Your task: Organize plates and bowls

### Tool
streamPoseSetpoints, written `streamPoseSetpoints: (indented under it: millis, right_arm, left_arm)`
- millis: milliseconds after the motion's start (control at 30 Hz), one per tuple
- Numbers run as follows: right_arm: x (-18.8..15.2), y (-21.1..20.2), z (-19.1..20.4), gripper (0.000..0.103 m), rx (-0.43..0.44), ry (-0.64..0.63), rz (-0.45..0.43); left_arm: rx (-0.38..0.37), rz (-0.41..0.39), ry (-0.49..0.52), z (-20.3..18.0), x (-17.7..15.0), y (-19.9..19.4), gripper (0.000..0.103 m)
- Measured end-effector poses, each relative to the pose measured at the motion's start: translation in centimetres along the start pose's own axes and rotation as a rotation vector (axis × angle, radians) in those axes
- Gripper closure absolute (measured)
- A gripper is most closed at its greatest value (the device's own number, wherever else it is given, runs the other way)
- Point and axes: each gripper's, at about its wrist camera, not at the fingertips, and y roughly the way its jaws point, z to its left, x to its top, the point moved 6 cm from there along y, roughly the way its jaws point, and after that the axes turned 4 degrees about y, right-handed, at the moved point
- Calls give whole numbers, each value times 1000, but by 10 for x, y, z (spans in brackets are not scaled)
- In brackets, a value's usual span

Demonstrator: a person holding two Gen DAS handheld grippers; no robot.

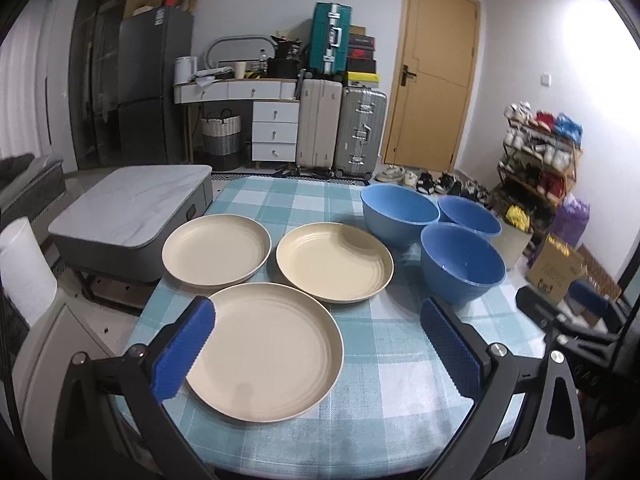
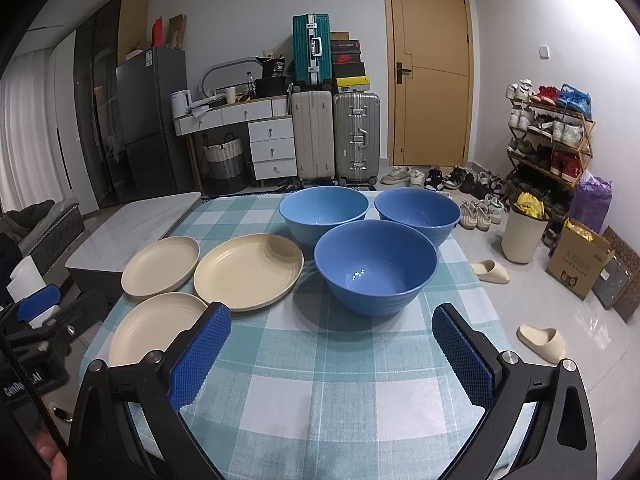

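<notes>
Both grippers hovering agape, empty — left gripper (image 1: pixel 318 344) facing the near plate (image 1: pixel 264 352) lower centre, right gripper (image 2: pixel 332 354) facing the near bowl (image 2: pixel 374 266) mid-frame. Suggest pinching rims, lifting level — stacking like on like.

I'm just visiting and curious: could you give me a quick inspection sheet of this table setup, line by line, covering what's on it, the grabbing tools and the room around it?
Surface: table under a blue-and-white checked tablecloth, flat.
Job's things: three cream plates, laid singly on the left; three blue bowls, upright, grouped on the right. Nothing stacked yet.
Clutter: nothing seen on the cloth besides the dishes.
Grippers: left gripper open, above the nearest plate; right gripper open, before the nearest bowl; neither holds anything.
Cables: nothing seen.
Surroundings: suitcases, fridge, door, shoe rack, slippers on the floor, low marble-topped table.
</notes>
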Motion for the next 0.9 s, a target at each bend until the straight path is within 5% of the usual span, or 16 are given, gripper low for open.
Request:
streamPoseSetpoints:
  millis: [900]
  right_arm:
    - [34, 25, 25, 0, 86, -59, 10]
  left_arm:
    - [127, -18, 61, 25, 15, 18, 0]
